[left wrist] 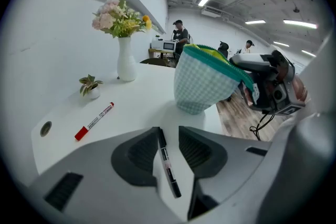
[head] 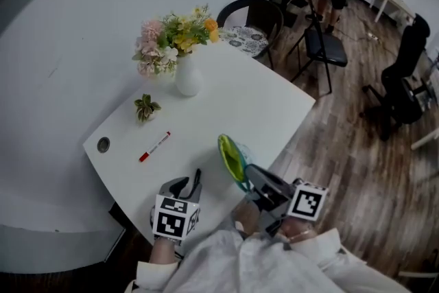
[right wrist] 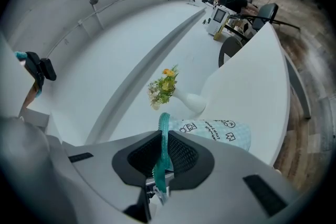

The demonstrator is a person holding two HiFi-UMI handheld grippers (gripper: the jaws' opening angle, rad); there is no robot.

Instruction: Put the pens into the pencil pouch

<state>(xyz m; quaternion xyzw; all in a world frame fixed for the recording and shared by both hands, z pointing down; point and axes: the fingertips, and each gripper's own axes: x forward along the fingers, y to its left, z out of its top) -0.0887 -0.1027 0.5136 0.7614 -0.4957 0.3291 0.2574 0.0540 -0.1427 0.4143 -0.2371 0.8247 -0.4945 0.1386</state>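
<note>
Nothing looks stowed yet, though the pouch's inside is not showing: right gripper (right wrist: 165,139) is pinching the teal zip edge of the pouch (left wrist: 202,84), holding it over the near side of the table (head: 260,99), while left gripper (left wrist: 169,132) is standing with jaws spread around the black pen (left wrist: 167,165), not squeezing it. Red pen (head: 155,146) is lying loose further out on the table, waiting its turn. Count: two pens, one pouch, one vase (head: 186,79), one small plant (head: 145,107).
</note>
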